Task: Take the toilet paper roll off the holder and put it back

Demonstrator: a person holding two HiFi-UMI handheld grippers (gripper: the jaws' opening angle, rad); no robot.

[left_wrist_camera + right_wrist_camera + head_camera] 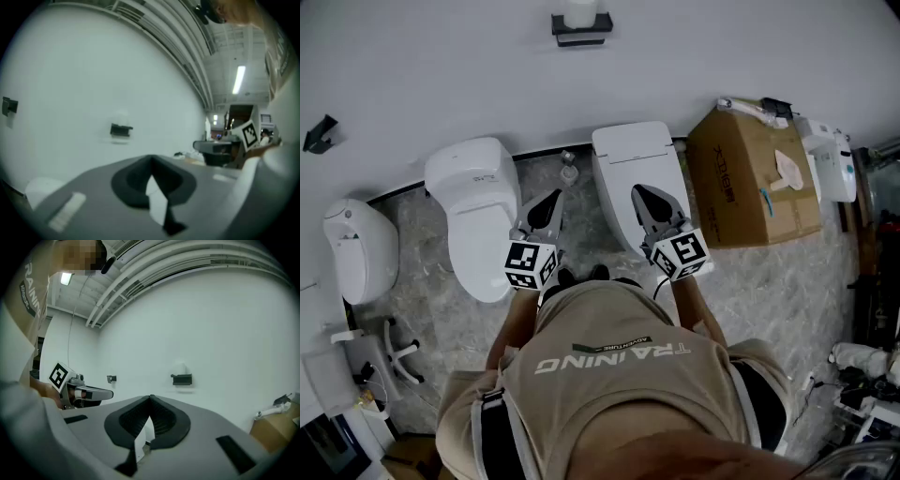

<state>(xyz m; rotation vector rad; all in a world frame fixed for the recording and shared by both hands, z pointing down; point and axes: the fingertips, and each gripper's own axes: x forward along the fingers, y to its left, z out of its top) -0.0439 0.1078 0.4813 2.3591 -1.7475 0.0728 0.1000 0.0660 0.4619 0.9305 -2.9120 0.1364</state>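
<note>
head view: roll (pixel 580 11) sits on holder (pixel 582 34)

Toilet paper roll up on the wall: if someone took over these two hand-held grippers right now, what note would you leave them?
Left gripper: jaws shut, nothing in them, held out toward the wall.
Right gripper: also shut and empty, beside the left.
Toilet paper roll: sits on the black holder on the wall, well beyond both grippers, untouched.
Done: nothing that shows. Whether the roll has already been off and put back cannot be told.
Left, if not yet started: reach to the holder, open a gripper, lift the roll off, then set it back.
</note>
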